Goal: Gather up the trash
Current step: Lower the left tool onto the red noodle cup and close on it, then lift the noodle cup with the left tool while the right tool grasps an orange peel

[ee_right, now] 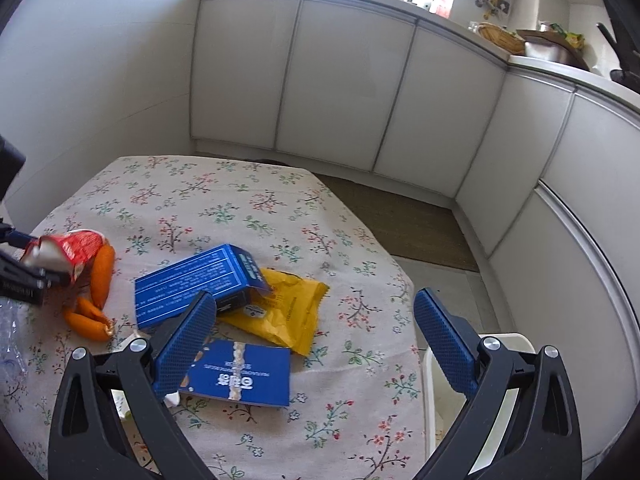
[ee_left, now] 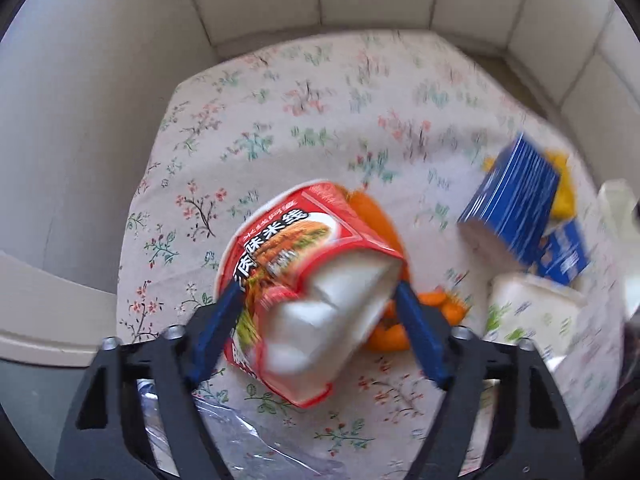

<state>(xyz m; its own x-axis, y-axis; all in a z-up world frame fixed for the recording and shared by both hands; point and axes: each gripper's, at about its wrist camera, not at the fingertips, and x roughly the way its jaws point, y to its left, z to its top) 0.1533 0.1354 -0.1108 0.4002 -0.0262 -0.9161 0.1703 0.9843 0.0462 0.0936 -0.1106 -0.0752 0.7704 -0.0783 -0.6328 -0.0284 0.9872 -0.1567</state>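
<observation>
My left gripper (ee_left: 318, 294) is shut on a crumpled red and white noodle tub (ee_left: 296, 264), one blue pad on each side of it, above the floral tablecloth (ee_left: 280, 120). Orange peel-like pieces (ee_left: 436, 300) lie under and beside the tub. In the right wrist view the same tub (ee_right: 68, 250) shows at the far left between the left gripper's fingers. My right gripper (ee_right: 314, 296) is open and holds nothing. Under it lie a blue box (ee_right: 192, 280), a yellow wrapper (ee_right: 288, 312) and a flattened blue carton (ee_right: 244, 376).
A white bin (ee_right: 436, 380) stands off the table's right edge. Clear plastic (ee_left: 248, 432) lies near the left gripper's base. A white cup-like container (ee_left: 532, 304) sits by the blue box (ee_left: 516, 204). White cabinets (ee_right: 340, 100) surround the table.
</observation>
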